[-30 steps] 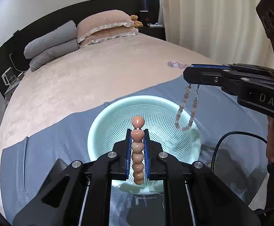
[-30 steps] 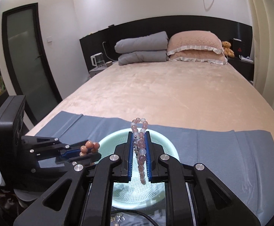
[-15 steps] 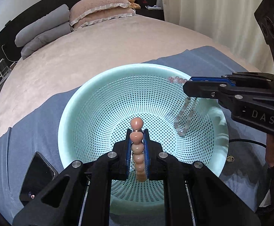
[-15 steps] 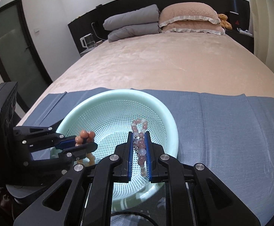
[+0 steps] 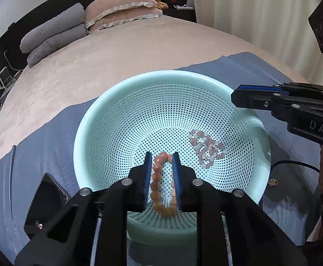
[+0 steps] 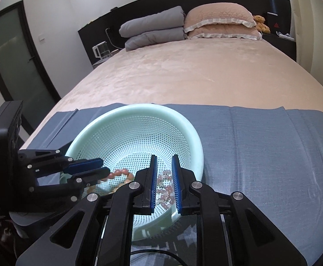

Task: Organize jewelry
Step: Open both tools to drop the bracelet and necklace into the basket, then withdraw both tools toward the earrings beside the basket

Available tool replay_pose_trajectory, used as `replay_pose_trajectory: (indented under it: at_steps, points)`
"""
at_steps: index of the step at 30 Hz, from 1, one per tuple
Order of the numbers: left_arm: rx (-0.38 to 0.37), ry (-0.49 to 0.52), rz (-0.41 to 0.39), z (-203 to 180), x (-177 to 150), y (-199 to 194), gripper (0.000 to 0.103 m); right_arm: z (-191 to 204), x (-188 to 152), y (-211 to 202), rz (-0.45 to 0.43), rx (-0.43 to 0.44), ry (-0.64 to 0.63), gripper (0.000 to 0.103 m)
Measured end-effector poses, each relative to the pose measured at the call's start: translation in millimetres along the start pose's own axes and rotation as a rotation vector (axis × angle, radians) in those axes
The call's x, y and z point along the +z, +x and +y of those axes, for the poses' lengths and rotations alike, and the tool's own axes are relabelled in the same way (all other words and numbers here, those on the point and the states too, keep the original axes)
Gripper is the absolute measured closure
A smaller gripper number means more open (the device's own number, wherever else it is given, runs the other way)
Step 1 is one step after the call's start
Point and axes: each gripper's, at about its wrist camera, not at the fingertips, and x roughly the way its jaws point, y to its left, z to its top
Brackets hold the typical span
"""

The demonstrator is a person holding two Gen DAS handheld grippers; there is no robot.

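A mint-green perforated basket (image 5: 139, 84) (image 6: 190, 133) sits on a blue cloth on the bed. An orange-pink bead bracelet (image 5: 159, 186) (image 6: 121, 174) lies on the basket floor between my left gripper's parted fingers. My left gripper (image 5: 161, 157) (image 6: 99, 166) is open just above it. A pale pink bead bracelet (image 5: 206, 148) (image 6: 164, 190) lies in a heap on the basket's right side. My right gripper (image 6: 163, 157) (image 5: 234, 96) is open and empty above that heap, over the basket's right rim.
The blue cloth (image 6: 261, 144) covers the near end of the beige bed (image 6: 194, 73). A dark phone (image 5: 46, 201) lies on the cloth left of the basket. A black cable (image 5: 294, 164) and a small gold piece (image 5: 272, 181) lie at its right. Pillows (image 6: 219, 20) are far back.
Both grippers were shut on their bracelets over the basket. Both have opened and the two bracelets have dropped onto the basket floor.
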Motion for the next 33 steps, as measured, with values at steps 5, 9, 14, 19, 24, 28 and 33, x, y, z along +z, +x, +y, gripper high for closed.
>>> replay_pose_trajectory:
  at_steps: [5, 9, 14, 19, 24, 28, 33]
  points:
    - [0.01, 0.011, -0.012, -3.2, -3.8, -19.6, 0.057, 6.1, 0.4, -16.4, 0.001, -0.024, -0.013, 0.089]
    - [0.016, 0.015, -0.022, -5.1, -8.9, -41.0, 0.05, 13.7, 2.1, -37.2, -0.011, -0.036, -0.031, 0.089]
    - [0.035, 0.006, -0.051, -3.1, -16.3, -72.8, 0.036, 21.7, 1.8, -67.0, -0.037, -0.049, -0.038, 0.089]
    - [0.044, 0.007, -0.064, -5.7, -27.6, -95.4, 0.031, 25.7, -8.3, -91.6, -0.048, -0.062, -0.038, 0.088]
    - [0.044, 0.022, -0.058, -8.4, -42.0, -105.0, 0.028, 28.6, -23.8, -105.9, -0.048, -0.08, -0.06, 0.075]
    - [0.033, 0.025, -0.053, -9.2, -55.1, -105.5, 0.021, 29.9, -39.4, -108.1, -0.047, -0.092, -0.103, 0.059]
    - [-0.001, 0.049, -0.058, -12.7, -80.3, -101.3, 0.014, 28.1, -63.9, -101.0, -0.028, -0.106, -0.15, 0.052]
